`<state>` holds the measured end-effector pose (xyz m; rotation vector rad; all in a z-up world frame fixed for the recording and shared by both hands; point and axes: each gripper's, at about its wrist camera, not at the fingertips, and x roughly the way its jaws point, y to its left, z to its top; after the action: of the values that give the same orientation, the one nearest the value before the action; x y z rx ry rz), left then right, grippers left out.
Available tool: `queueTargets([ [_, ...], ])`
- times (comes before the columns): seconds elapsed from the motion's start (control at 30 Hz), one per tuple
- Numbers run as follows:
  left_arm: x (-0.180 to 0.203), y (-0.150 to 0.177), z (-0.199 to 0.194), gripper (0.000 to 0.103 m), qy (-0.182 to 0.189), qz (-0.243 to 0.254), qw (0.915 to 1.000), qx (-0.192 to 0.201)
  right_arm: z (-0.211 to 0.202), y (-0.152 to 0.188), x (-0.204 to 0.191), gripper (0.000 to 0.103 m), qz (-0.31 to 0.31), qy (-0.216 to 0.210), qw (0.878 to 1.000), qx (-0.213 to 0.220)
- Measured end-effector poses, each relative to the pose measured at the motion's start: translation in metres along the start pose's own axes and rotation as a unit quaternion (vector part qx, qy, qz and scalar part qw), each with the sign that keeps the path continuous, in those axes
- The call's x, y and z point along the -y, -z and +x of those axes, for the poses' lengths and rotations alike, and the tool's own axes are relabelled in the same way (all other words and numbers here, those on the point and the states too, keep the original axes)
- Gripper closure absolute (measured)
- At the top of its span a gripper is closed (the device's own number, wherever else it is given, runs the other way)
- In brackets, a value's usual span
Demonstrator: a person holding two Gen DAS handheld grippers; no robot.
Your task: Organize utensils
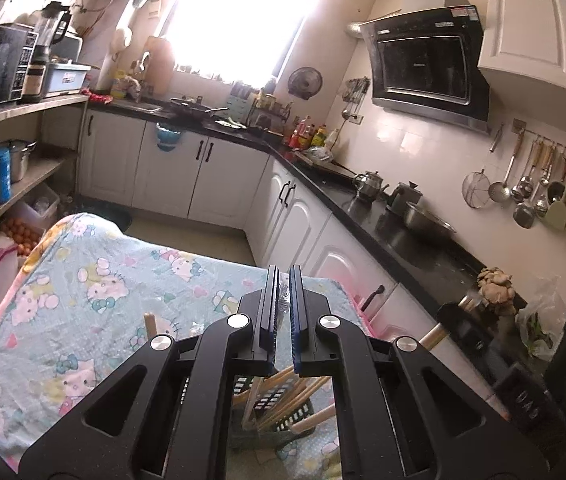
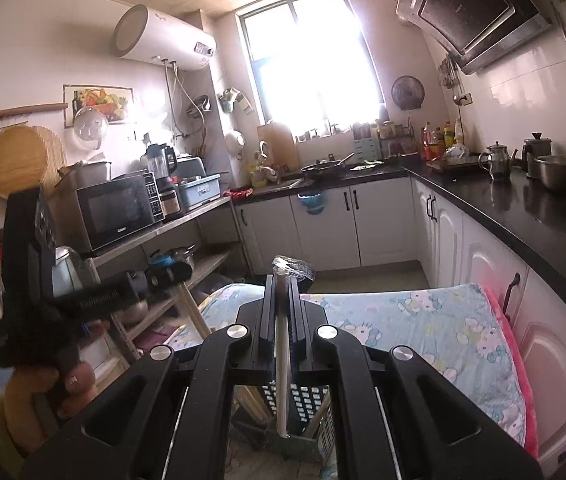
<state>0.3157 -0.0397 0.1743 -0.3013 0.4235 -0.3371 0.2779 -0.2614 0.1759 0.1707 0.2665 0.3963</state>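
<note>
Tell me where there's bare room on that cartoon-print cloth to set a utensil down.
The cartoon-print cloth lies bare from the black utensil basket out to its far edge, and rightward to the pink trim. It is crowded only at the basket, packed with chopsticks. The black countertop holds a steel bowl and kettles.

The right hand-held gripper [image 2: 282, 280] covers most of the slim wrapped utensil [image 2: 283, 360] clamped in it, so its type cannot be told. The basket [image 2: 307, 404] beneath is largely masked by gripper linkages in both views. The crinkled scrap [image 1: 284, 298] between the left hand-held gripper [image 1: 283, 276] pads is too hidden to identify.
</note>
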Motion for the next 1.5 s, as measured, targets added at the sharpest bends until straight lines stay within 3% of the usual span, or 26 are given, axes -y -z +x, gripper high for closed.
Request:
queueTargets([
  [0.77, -0.032, 0.046, 0.04, 0.102, 0.012, -0.036, 0.999, -0.025, 0.065, 0.038, 0.015, 0.097, 0.011, 0.026, 0.999, -0.02],
  [1.5, -0.051, 0.066, 0.037, 0.102, -0.006, -0.037, 0.9985, -0.039, 0.093, 0.078, 0.018, 0.097, 0.023, 0.03, 0.999, -0.033],
])
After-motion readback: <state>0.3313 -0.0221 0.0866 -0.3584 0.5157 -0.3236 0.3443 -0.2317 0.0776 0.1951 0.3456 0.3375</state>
